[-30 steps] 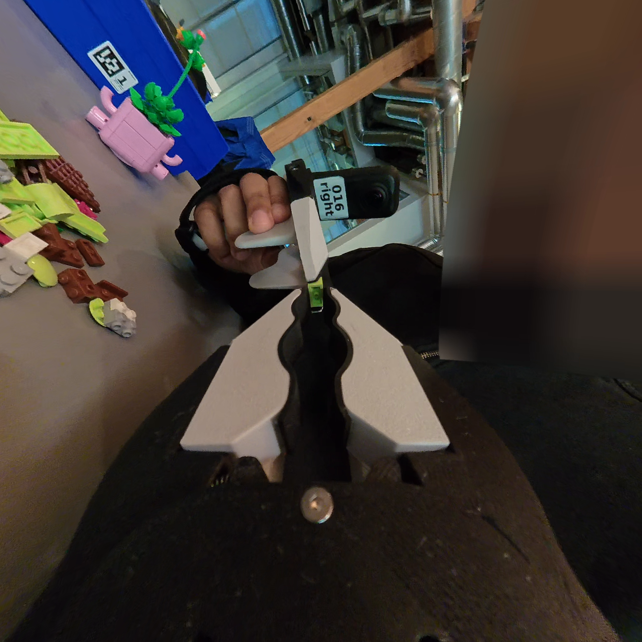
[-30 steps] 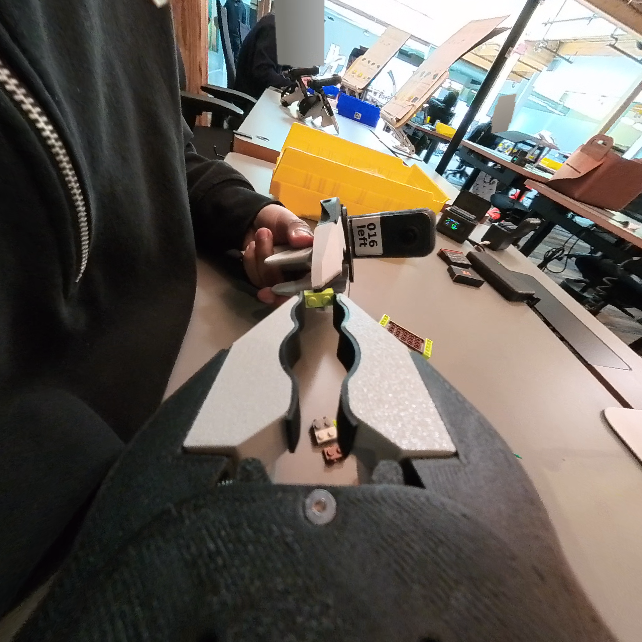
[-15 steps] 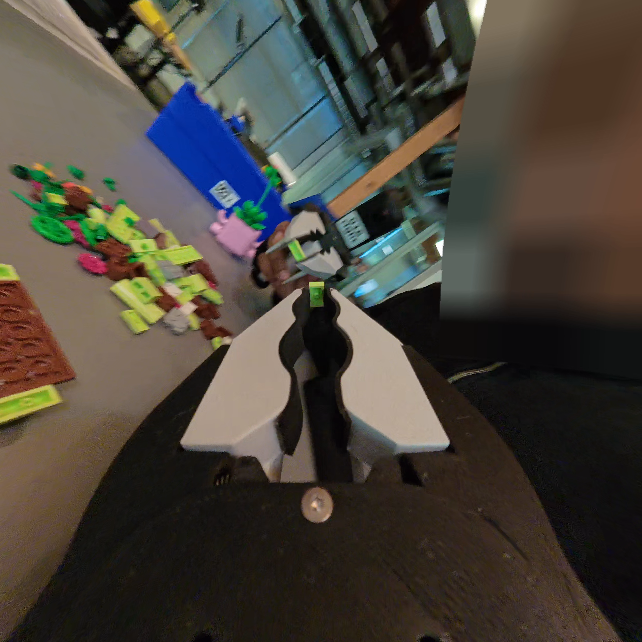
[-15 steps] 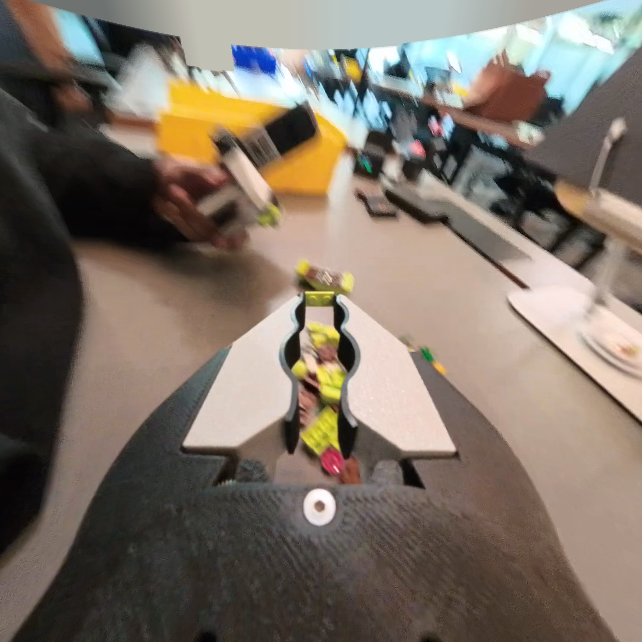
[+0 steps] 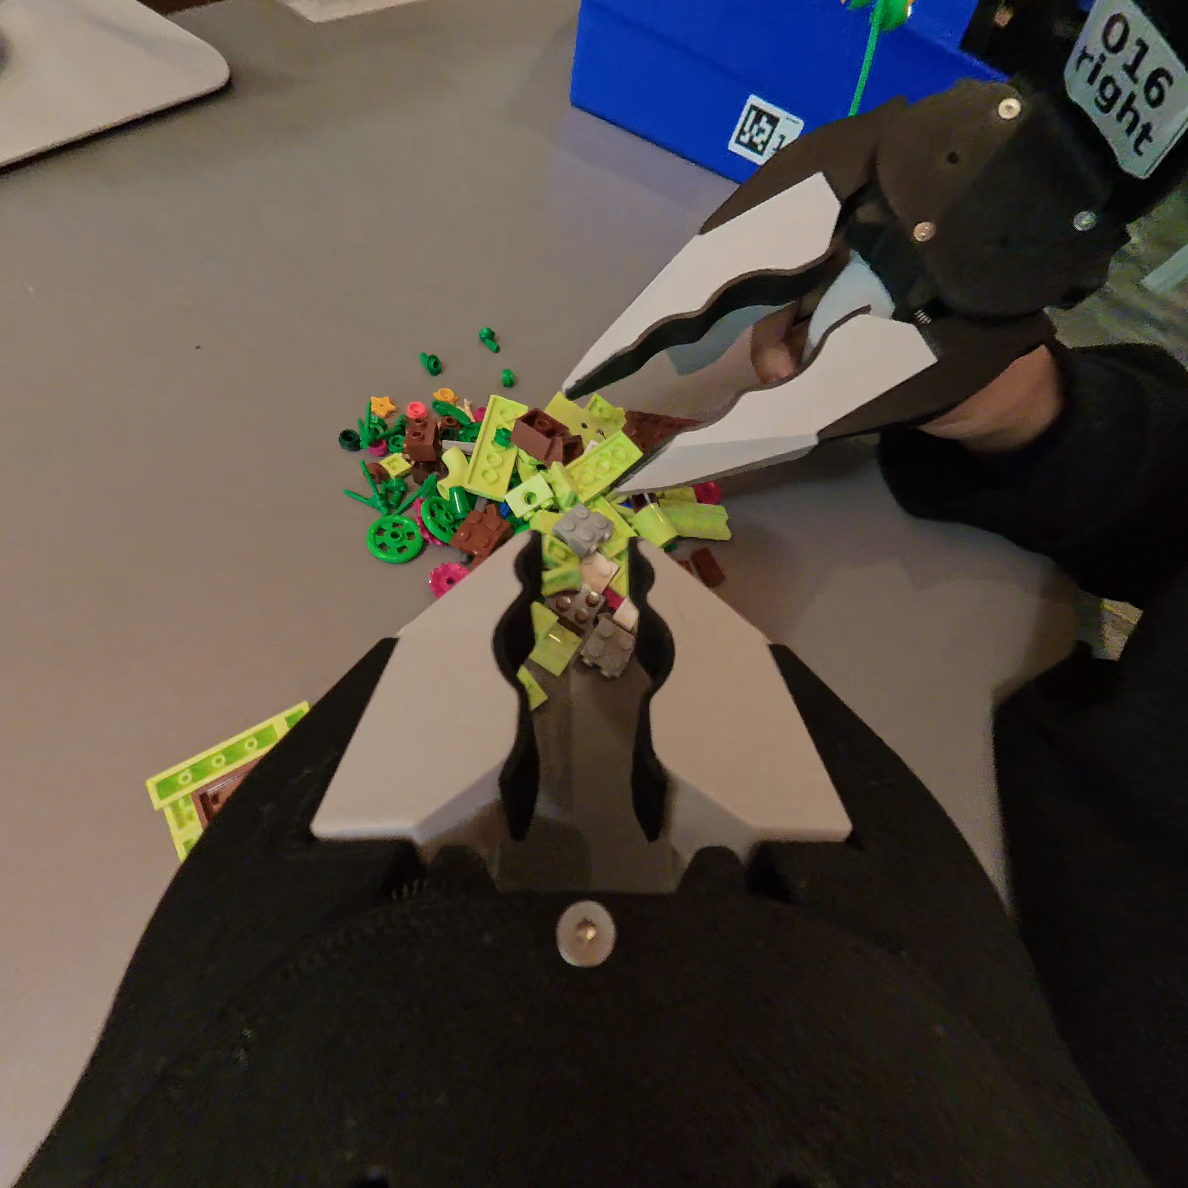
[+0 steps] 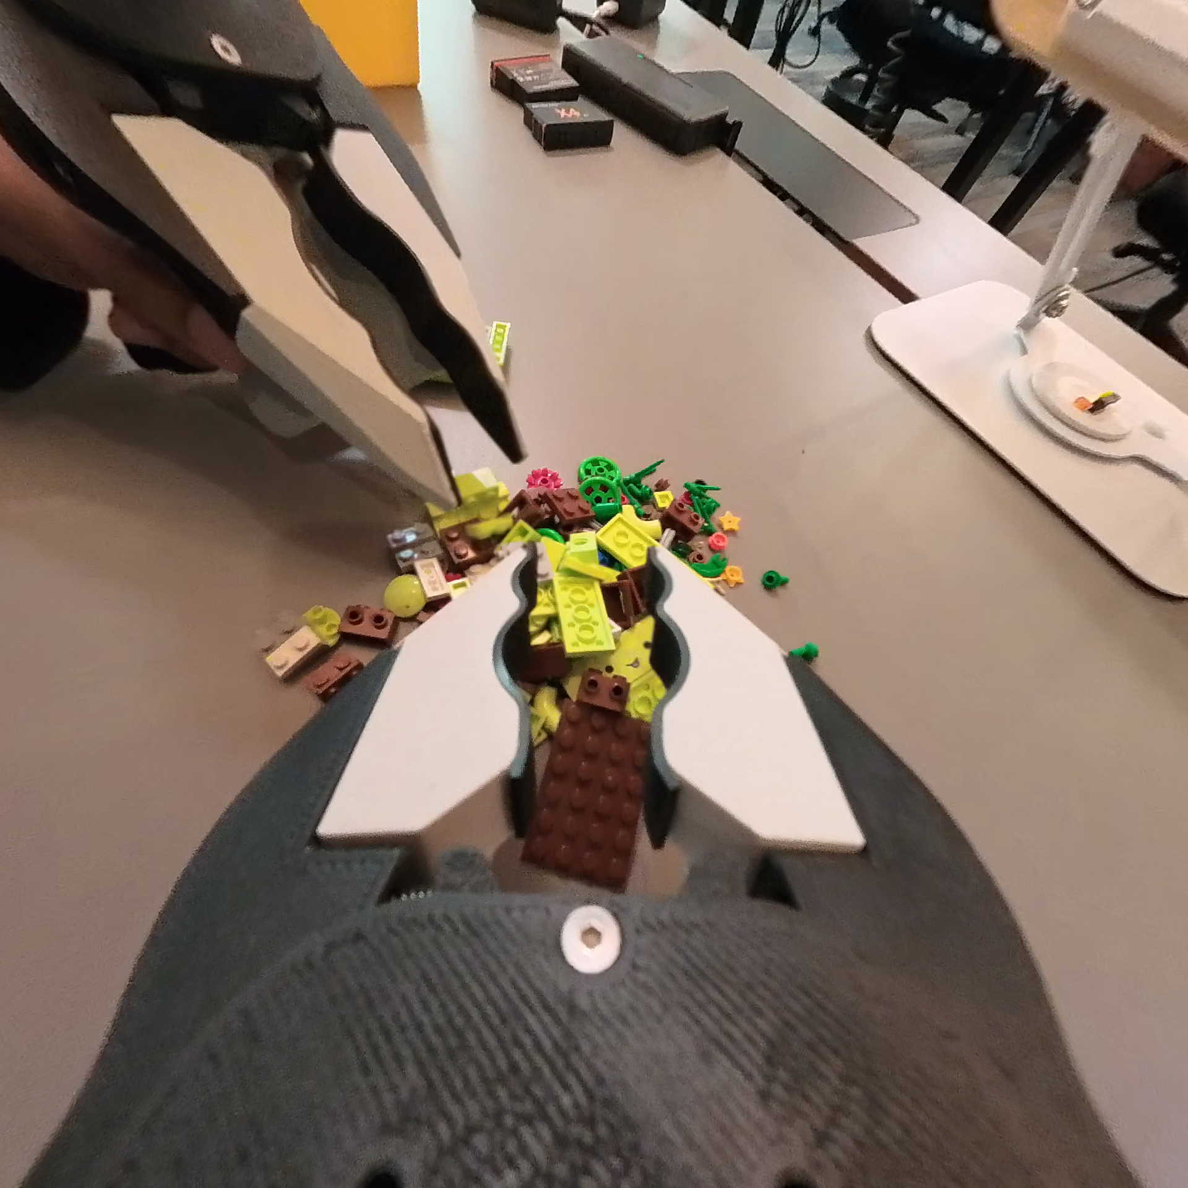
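Both claws swung down over brick pile (image 5: 514,476) at frame centre on desk (image 5: 193,321); left claw (image 5: 582,546) and right claw (image 6: 594,559) gape, empty. Risk: tips scattering loose bricks.

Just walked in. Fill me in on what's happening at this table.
A person holds a two-finger tool in each hand over a pile of small building bricks on a grey table. Both the left tool and the right tool are open, tips at the pile, holding nothing. A blue bin stands behind the pile, and a brown studded plate lies under the right tool.
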The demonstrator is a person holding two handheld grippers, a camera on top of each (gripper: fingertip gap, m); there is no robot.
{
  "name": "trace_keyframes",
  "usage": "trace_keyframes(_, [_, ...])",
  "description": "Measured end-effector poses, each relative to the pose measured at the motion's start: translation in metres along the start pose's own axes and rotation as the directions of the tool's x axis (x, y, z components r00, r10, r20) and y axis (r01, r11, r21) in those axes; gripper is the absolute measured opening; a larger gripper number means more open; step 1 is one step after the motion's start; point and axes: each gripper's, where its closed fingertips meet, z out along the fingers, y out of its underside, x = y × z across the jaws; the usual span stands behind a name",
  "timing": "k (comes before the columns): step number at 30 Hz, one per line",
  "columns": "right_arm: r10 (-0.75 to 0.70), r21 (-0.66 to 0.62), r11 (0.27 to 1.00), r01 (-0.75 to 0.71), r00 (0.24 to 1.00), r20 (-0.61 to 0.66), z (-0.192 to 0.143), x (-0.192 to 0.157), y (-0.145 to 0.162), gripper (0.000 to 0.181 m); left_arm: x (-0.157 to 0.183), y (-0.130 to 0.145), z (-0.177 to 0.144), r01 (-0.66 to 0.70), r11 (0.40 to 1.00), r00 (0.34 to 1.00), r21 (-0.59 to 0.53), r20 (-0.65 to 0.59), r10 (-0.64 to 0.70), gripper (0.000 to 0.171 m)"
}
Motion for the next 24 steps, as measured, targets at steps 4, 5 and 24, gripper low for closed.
trace_keyframes(4, [-0.016, 0.058, 0.998, 0.016, 1.0, -0.001, -0.014, -0.003, -0.008, 0.035, -0.001, -0.001, -0.008, -0.003, 0.999, 1.0, 0.045, 0.003, 0.003, 0.039])
trace_keyframes(5, [-0.024, 0.063, 0.998, 0.022, 0.999, 0.037, -0.017, -0.011, -0.009, 0.036, -0.002, -0.001, -0.012, -0.003, 0.998, 1.0, 0.061, 0.001, 0.003, 0.039])
trace_keyframes(24, [-0.204, 0.014, 0.977, 0.214, 0.903, 0.378, -0.014, -0.096, 0.009, 0.0, 0.021, 0.013, -0.04, 0.087, 0.993, 0.981, 0.085, -0.183, -0.07, 0.032])
